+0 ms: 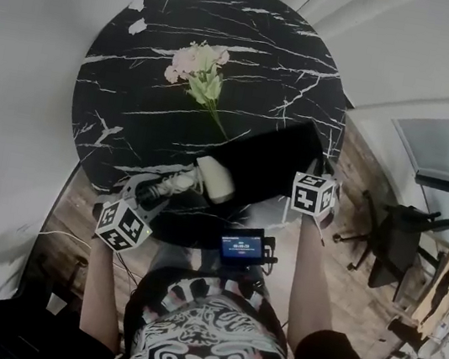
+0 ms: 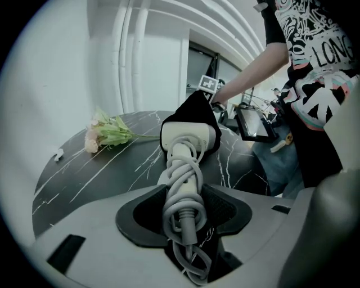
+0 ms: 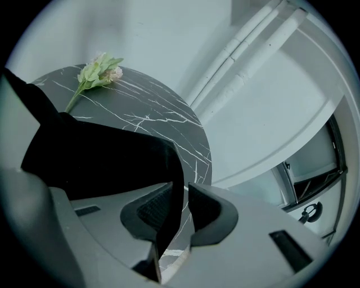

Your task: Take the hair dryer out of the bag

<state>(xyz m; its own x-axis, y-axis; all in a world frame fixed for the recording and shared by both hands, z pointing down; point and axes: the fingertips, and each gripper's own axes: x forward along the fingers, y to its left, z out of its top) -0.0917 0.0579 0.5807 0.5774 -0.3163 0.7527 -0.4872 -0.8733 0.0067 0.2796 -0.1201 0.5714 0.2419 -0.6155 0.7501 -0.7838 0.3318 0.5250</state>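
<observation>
A white hair dryer [image 1: 214,179] lies on the round black marble table [image 1: 140,75], its head at the mouth of a black bag [image 1: 272,159]. My left gripper [image 2: 184,211] is shut on the dryer's handle, which has the white cord [image 2: 183,180] wound round it; the dryer head [image 2: 188,136] still sits in the bag's opening [image 2: 194,109]. At the bag's far right end, my right gripper [image 3: 180,209] is shut on a thin edge of the black fabric [image 3: 95,157] and holds that corner raised. The inside of the bag is hidden.
A sprig of pink and green flowers [image 1: 198,72] lies on the table behind the bag. A small screen device [image 1: 241,245] hangs at the person's waist near the table's front edge. An office chair [image 1: 394,237] stands on the wooden floor to the right.
</observation>
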